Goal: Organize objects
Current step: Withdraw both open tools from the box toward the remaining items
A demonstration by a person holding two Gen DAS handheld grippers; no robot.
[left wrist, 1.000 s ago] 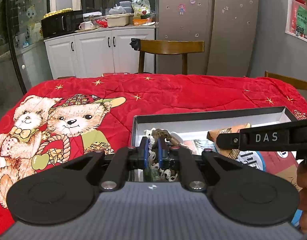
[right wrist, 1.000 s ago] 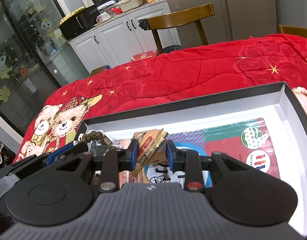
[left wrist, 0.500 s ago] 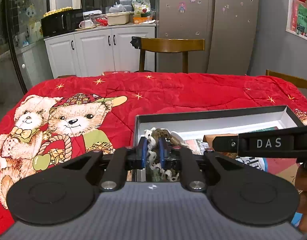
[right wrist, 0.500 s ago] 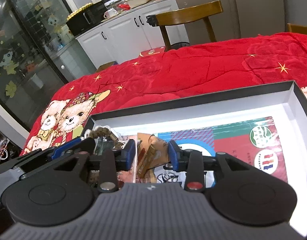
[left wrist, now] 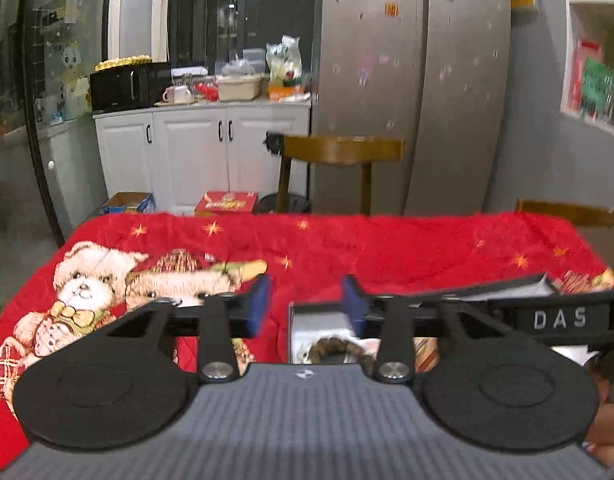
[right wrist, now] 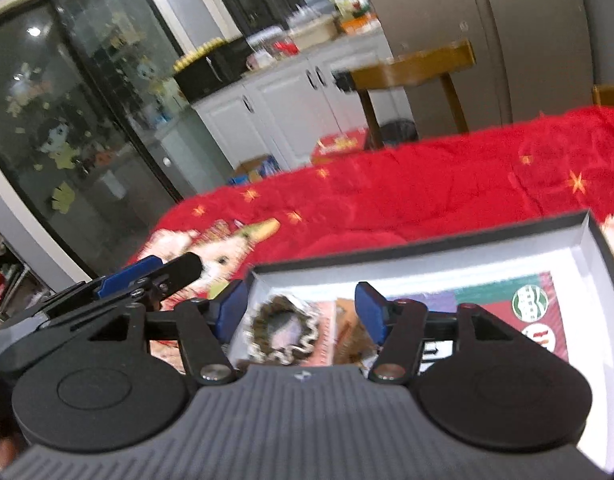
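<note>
I hold both grippers, left gripper (left wrist: pixel 305 300) and right gripper (right wrist: pixel 301 312), with fingers wide and empty above the shallow black-rimmed box (right wrist: pixel 427 258), since the frilly brown fabric scrunchie (right wrist: pixel 283 330) (snack packet beside it) lies inside.

Scrunchie (left wrist: pixel 334 349) half hidden by left gripper body; box (right wrist: pixel 587 236) cut off at right; counter items (right wrist: pixel 307 36) blurred.

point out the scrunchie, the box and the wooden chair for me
scrunchie (right wrist: pixel 282 330): right wrist view, on its ruffled ring.
box (right wrist: pixel 419 261): right wrist view, on its far wall.
wooden chair (left wrist: pixel 341 150): left wrist view, on its backrest.

Wooden chair (left wrist: pixel 341 152), fridge (left wrist: pixel 415 80), white cabinets (left wrist: pixel 203 156), microwave (left wrist: pixel 129 85).
</note>
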